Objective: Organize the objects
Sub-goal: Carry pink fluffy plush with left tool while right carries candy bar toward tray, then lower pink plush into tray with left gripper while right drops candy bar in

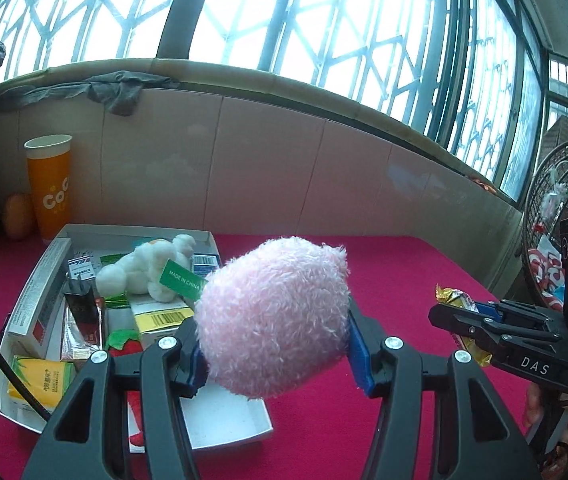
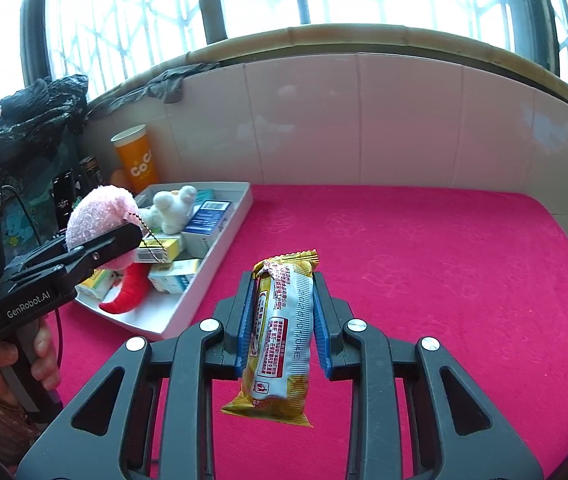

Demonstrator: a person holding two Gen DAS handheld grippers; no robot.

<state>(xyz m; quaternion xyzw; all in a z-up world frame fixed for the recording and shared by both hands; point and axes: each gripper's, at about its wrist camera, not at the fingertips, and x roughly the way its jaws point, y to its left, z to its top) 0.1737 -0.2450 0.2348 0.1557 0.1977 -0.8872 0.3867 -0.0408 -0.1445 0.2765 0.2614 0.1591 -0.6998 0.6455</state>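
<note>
Pink plush [image 1: 274, 316]: pinched between the blue pads of the left gripper [image 1: 280, 346], held in the air above the near end of the tray; in the right wrist view it sits at 9 o'clock [image 2: 98, 216], a bead chain dangling from it.
Snack bar [image 2: 280, 320]: yellow-and-white wrapper, upright, clamped between the blue pads of the right gripper [image 2: 282, 320], hanging over bare red cloth; in the left wrist view it shows at 3 o'clock [image 1: 457, 300].
Left gripper: jaws part-way spread, pressing the plush on both sides.
Right gripper: jaws pressed tight on the snack bar (wrapper ends stick out above and below).
Tray [image 2: 220, 256]: white, shallow, at 10 o'clock of the snack bar, lying on the cloth.
In the tray: white plush [image 1: 144, 270], blue box [image 2: 208, 220], yellow pack [image 1: 42, 380], red plush [image 2: 130, 292], more small boxes.
Cup [image 1: 50, 188]: orange, upright, beyond the tray's far end, near the tiled wall.
Cloth [image 2: 423, 260]: red, covers the table; right half bare.
Hands: a hand [image 2: 12, 364] grips the left gripper's handle.
</note>
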